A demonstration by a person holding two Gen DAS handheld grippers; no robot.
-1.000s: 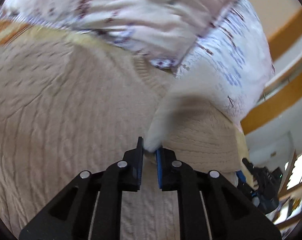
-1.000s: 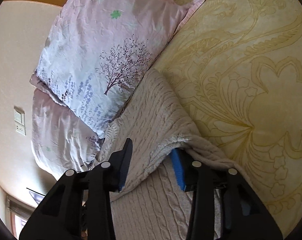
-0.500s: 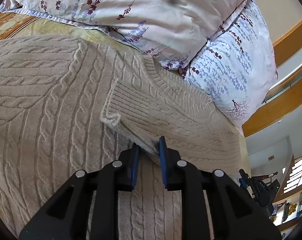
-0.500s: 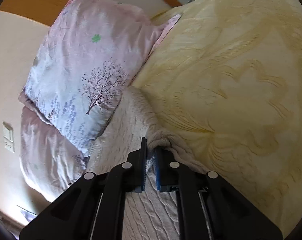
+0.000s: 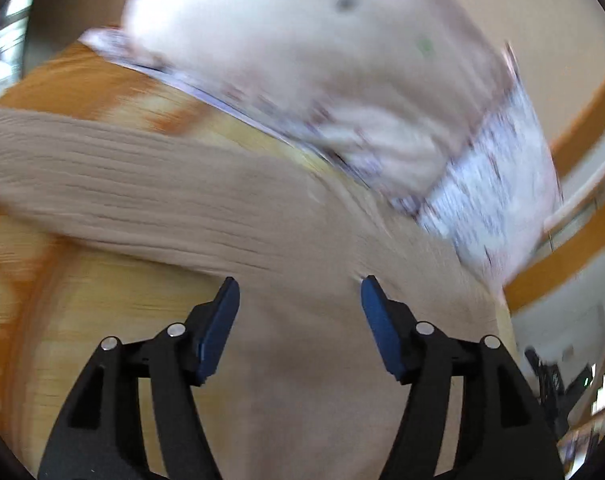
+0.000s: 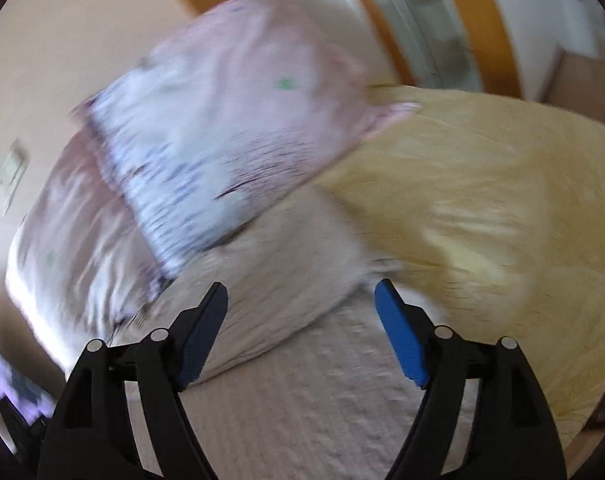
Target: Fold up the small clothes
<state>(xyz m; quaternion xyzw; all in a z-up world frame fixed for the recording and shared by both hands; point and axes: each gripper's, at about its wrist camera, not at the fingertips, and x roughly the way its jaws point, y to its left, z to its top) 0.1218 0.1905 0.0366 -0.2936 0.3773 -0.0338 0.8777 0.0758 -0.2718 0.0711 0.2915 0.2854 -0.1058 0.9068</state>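
Observation:
A beige cable-knit sweater [image 5: 182, 200] lies spread on the yellow bedspread [image 5: 102, 300], blurred by motion in the left wrist view. Above it my left gripper [image 5: 298, 292] has its jaws opening, and no cloth is pinched between the blue pads. In the right wrist view the sweater [image 6: 302, 380] shows a folded-over part reaching toward the pillows. My right gripper [image 6: 302, 296] hovers over that fold with its jaws opening wide and nothing held between them.
Two floral pillows [image 6: 222, 140] lie at the head of the bed, right behind the sweater. The yellow patterned bedspread [image 6: 502, 220] stretches to the right. A wall with a switch plate [image 6: 10, 172] is on the left. Wooden trim [image 5: 562, 248] runs behind the bed.
Both grippers were shut on sweater edges half a second ago; now both have let go and stand open. Both views have swung and lifted away from the cloth.

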